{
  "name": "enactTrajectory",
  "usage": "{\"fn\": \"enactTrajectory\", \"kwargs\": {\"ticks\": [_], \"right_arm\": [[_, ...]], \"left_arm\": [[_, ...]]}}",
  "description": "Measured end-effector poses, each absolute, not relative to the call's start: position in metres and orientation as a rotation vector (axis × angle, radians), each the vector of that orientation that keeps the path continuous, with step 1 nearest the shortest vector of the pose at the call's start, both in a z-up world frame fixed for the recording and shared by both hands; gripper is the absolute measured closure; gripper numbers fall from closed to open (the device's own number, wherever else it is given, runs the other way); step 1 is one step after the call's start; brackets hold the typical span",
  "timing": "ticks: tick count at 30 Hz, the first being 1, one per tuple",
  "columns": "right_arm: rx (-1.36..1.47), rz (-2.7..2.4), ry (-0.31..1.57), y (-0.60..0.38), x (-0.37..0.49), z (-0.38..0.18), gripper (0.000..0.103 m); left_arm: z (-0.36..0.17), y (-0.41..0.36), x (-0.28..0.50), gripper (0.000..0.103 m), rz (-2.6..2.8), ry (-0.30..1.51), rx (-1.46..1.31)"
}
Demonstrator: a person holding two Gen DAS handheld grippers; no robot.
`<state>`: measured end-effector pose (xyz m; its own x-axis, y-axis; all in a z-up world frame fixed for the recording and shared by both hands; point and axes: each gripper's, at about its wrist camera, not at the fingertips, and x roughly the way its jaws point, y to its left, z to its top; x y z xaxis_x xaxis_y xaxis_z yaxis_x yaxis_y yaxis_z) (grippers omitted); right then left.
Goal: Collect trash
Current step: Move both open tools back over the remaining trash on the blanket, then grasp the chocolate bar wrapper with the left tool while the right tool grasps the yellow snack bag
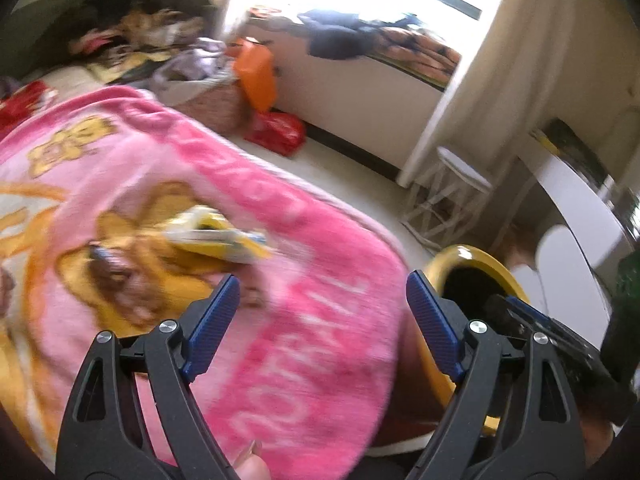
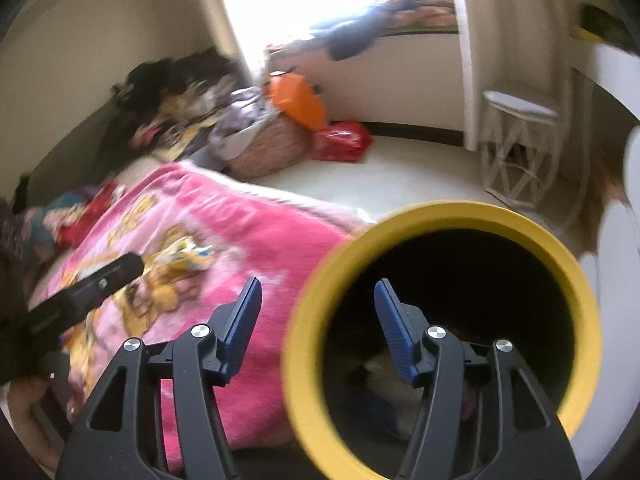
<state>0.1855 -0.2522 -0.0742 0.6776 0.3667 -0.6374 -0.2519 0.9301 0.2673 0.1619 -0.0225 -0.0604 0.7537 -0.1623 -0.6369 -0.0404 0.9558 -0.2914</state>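
A crumpled yellow wrapper (image 1: 216,236) lies on a pink cartoon blanket (image 1: 320,340) that covers the bed; the right wrist view shows the wrapper (image 2: 188,256) too. My left gripper (image 1: 322,278) hangs open above the blanket, just short of the wrapper, with nothing between its blue pads. A yellow-rimmed bin (image 2: 460,210) with a dark inside stands beside the bed, with some scraps at its bottom. My right gripper (image 2: 318,282) is open above the bin's left rim, one finger over the blanket and the other over the bin's mouth. The left wrist view catches the bin's rim (image 1: 472,254) at the right.
Beyond the bed stand a woven basket (image 1: 216,100) heaped with clothes, an orange bag (image 1: 256,72) and a red plastic bag (image 1: 276,130) on the pale floor. A white lattice stool (image 1: 460,176) stands by the curtain. A white table (image 1: 580,200) is at the right.
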Motion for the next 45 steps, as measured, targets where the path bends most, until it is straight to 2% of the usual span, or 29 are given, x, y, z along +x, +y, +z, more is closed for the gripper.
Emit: {"fn": "enactTrajectory", "kwargs": {"ticks": [12,26,29,31,33,39,40,41,45], "right_arm": [[-0.106,0.587,0.761,-0.127,0.225,-0.082,0.047],[-0.325,0.632,0.822,-0.044,0.277,-0.124,0.065],[-0.350,0.636,0.831,-0.036,0.283,-0.130,0.076],[-0.355,0.638,0.832,-0.033,0.282,-0.132,0.088],[-0.339,0.656,0.826,-0.035,0.278,-0.132,0.093],[-0.257,0.662,0.821,-0.050,0.259,-0.126,0.095],[-0.251,0.660,0.818,-0.052,0.256,-0.124,0.095],[-0.239,0.658,0.812,-0.056,0.251,-0.122,0.095],[-0.169,0.650,0.796,-0.072,0.237,-0.112,0.095]], "left_arm": [[-0.078,0.079,0.161,0.026,0.138,0.718,-0.420],[-0.118,0.130,0.173,0.026,0.202,0.801,-0.589],[-0.123,0.134,0.177,0.029,0.202,0.809,-0.607],[-0.125,0.135,0.180,0.032,0.208,0.814,-0.613],[-0.127,0.137,0.182,0.034,0.220,0.815,-0.622],[-0.133,0.137,0.188,0.053,0.251,0.841,-0.626],[-0.134,0.136,0.189,0.060,0.259,0.850,-0.616],[-0.134,0.135,0.189,0.072,0.266,0.856,-0.606],[-0.132,0.129,0.184,0.090,0.243,0.855,-0.597]]}}
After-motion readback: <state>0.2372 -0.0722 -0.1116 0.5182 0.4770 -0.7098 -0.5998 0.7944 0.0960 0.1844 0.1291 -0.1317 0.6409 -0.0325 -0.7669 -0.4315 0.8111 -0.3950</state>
